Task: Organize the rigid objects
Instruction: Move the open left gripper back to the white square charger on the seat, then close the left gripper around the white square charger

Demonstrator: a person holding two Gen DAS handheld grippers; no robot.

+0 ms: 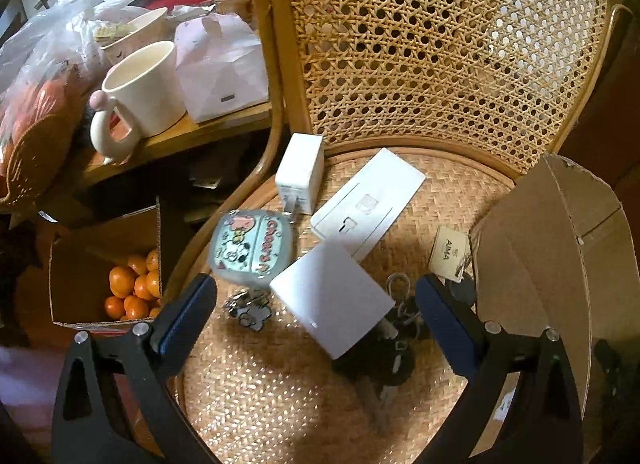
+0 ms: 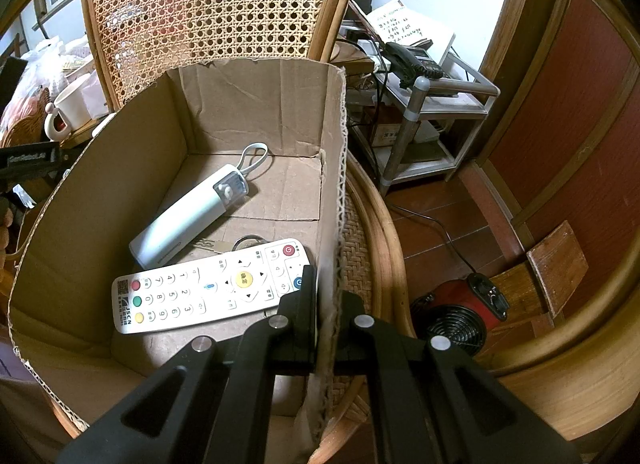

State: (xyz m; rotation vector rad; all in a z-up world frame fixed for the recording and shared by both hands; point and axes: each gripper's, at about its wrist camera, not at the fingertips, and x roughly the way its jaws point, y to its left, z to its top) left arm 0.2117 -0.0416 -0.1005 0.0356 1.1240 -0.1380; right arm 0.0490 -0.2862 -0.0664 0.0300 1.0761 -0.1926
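My left gripper (image 1: 316, 288) is open above the woven seat (image 1: 280, 384) of a rattan chair. Between its fingers lies a white square charger (image 1: 332, 300) on a bunch of keys (image 1: 394, 340). Beside it are a cartoon pouch (image 1: 248, 244), a white plug adapter (image 1: 300, 172), a flat white box (image 1: 368, 204) and a key tag (image 1: 448, 252). My right gripper (image 2: 326, 304) is shut on the right wall of a cardboard box (image 2: 240, 104). The box holds a white remote (image 2: 208, 288) and a pale tube-shaped case (image 2: 192, 212).
The cardboard box (image 1: 560, 256) stands at the seat's right. A side table on the left holds a white mug (image 1: 140, 92) and bags. A carton of oranges (image 1: 132, 288) sits on the floor. A shelf with a phone (image 2: 416, 60) and a red fan heater (image 2: 460, 312) stand to the right.
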